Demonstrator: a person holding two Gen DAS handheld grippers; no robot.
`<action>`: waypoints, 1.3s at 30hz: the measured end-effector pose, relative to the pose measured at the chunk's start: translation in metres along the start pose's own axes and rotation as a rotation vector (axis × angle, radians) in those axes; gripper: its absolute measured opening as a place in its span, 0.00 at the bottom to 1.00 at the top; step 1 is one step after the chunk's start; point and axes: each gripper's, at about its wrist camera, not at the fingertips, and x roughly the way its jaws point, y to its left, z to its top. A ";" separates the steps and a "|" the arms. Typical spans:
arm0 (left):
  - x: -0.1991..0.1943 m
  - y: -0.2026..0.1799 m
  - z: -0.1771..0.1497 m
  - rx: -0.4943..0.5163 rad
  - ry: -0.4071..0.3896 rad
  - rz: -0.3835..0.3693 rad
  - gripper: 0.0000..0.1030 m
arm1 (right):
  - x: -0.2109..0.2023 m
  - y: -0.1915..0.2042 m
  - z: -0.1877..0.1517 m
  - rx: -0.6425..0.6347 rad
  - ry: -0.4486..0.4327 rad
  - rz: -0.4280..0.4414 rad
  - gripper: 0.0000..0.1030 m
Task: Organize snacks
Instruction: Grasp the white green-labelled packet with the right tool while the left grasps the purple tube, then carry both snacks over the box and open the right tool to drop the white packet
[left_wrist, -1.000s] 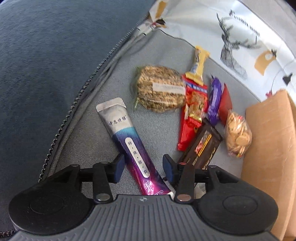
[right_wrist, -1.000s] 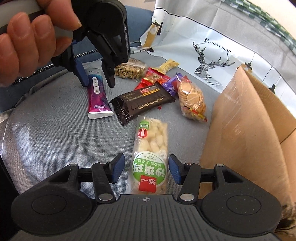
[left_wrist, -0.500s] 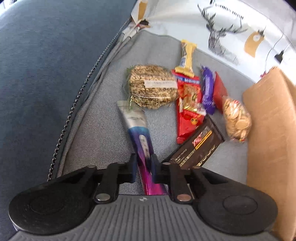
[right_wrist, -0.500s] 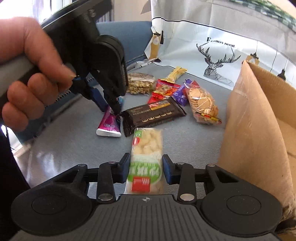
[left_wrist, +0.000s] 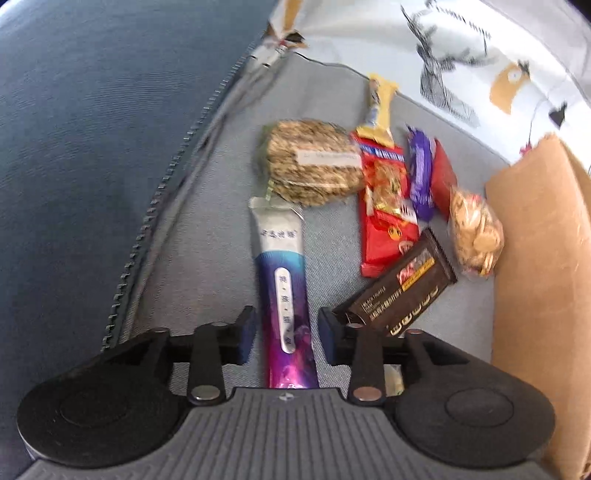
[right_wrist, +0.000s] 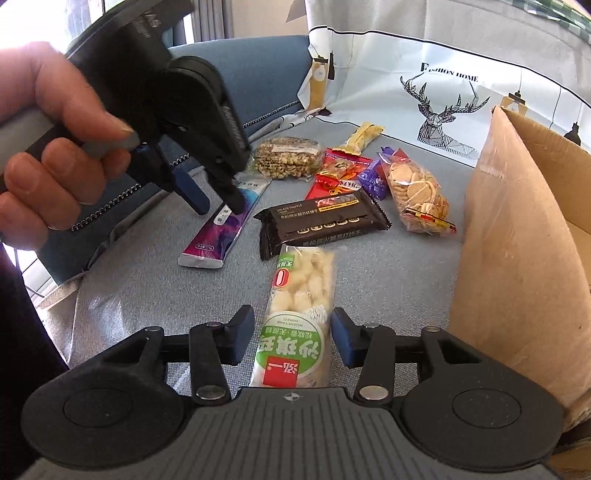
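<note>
While both pairs of tongs stand spread, each has a long packet lying between its pads with none of them pressing on it. The left tongs (left_wrist: 284, 334) straddle the purple packet (left_wrist: 284, 291), which lies flat on the grey sofa cushion (left_wrist: 207, 254) with its silver end pointing toward the round seed cake (left_wrist: 314, 162); their jaws have just been opening, and daylight shows on both sides of the packet. The right tongs (right_wrist: 291, 334) straddle the green-and-white puffed snack packet (right_wrist: 299, 314), lengthwise along their line of sight, and they too have just been opening, with the packet between them but not pinched. Seen from the right wrist, a hand (right_wrist: 55, 136) grips the handle of the left tool, tilted steeply down over the purple packet.

Lining each packet up along the tongs likely lets the pads close across its narrow width, the easiest way to lift a thin, slippery wrapper. Beyond them the rest of the snacks sit in a loose cluster: a dark chocolate bar (right_wrist: 325, 221), a red packet (left_wrist: 388, 206), a small purple bar (left_wrist: 419, 173), a yellow bar (left_wrist: 378, 107) and a bag of round crackers (right_wrist: 415, 192). An open cardboard box (right_wrist: 524, 258) stands just beside them on the right, presumably where the snacks are meant to go. Nothing looks packed yet.
</note>
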 end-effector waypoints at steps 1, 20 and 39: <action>0.003 -0.005 0.000 0.019 0.002 0.016 0.42 | 0.001 -0.001 0.000 0.001 0.001 0.000 0.48; 0.008 -0.028 -0.007 0.158 -0.066 0.090 0.19 | 0.008 -0.001 -0.002 -0.013 0.022 -0.030 0.37; -0.079 -0.011 -0.018 0.063 -0.434 -0.105 0.15 | -0.118 -0.016 0.037 -0.010 -0.340 -0.050 0.37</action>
